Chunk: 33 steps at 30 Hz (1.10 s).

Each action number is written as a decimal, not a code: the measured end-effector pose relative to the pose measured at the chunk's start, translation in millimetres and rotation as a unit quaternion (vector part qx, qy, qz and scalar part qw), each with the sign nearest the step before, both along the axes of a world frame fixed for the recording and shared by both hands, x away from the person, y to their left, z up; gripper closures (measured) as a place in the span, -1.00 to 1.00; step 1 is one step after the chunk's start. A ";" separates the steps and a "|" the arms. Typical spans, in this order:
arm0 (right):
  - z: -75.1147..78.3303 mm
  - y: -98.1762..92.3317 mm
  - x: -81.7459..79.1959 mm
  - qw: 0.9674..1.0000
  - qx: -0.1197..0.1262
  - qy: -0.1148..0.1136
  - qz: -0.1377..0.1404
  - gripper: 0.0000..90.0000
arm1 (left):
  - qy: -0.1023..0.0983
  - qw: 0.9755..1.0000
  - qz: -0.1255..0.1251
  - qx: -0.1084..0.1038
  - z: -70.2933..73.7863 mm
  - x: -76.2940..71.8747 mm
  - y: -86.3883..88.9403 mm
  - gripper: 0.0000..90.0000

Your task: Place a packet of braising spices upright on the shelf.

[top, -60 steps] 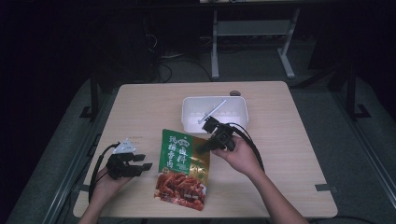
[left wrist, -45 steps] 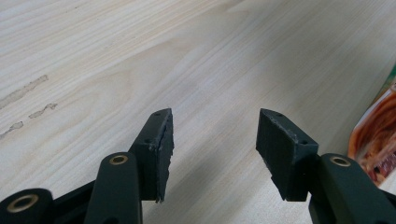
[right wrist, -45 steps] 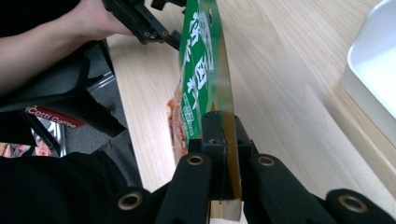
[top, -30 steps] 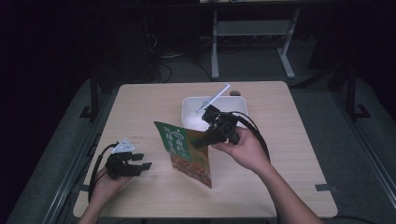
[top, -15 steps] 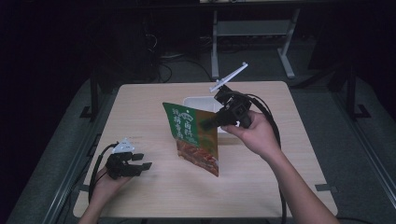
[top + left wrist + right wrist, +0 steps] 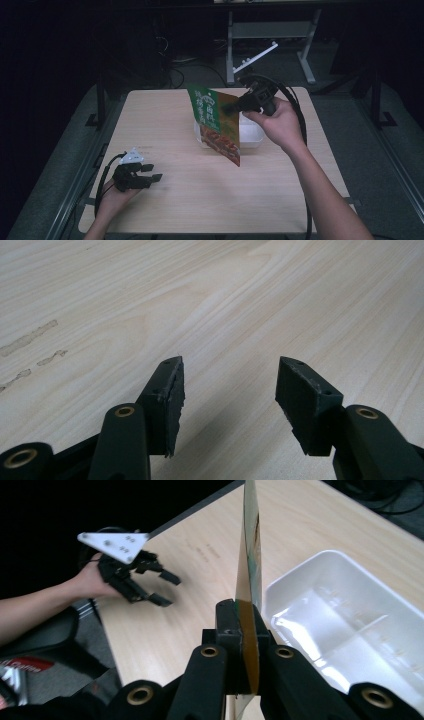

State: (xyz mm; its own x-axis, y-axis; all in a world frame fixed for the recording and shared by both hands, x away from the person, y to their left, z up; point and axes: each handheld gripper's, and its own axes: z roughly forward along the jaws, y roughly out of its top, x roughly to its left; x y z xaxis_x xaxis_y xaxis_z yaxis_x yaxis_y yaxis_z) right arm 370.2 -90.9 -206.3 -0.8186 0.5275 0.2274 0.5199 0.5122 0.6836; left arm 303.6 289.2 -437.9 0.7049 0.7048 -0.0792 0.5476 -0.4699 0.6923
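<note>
Your right gripper (image 6: pixel 231 106) is raised over the far side of the table (image 6: pixel 210 200), jaws clamped on the edge of a green-and-orange snack packet (image 6: pixel 216 122) — the packet hangs in the air, tilted, its lower corner just above the near rim of the white tray (image 6: pixel 252 136). In the right gripper view the packet (image 6: pixel 250 565) stands edge-on between the closed jaws, with the tray (image 6: pixel 350 625) to its right, its inside divided into sections. Your left gripper (image 6: pixel 152 173) rests low at the near left of the table — jaws parted, nothing between them, light wood grain beneath in the left gripper view.
</note>
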 end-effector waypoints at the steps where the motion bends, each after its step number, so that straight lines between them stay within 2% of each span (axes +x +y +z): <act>1: 0.9 0.2 2.1 1.000 -0.003 -0.002 -0.005 1.00 | 0.000 1.000 0.000 0.000 0.1 0.0 0.2 0.00; 13: 6.3 6.3 26.4 0.999 -0.007 -0.012 -0.037 1.00 | 0.001 1.000 -0.001 -0.002 -0.3 0.5 0.3 0.00; 24: -1.5 12.2 47.1 0.998 -0.009 -0.014 -0.061 1.00 | 0.002 1.000 -0.002 -0.002 -0.7 1.0 0.6 -0.01; 33: -3.7 15.8 58.5 0.996 -0.012 -0.027 -0.084 1.00 | -0.001 1.000 -0.001 -0.004 0.1 0.9 1.2 -0.02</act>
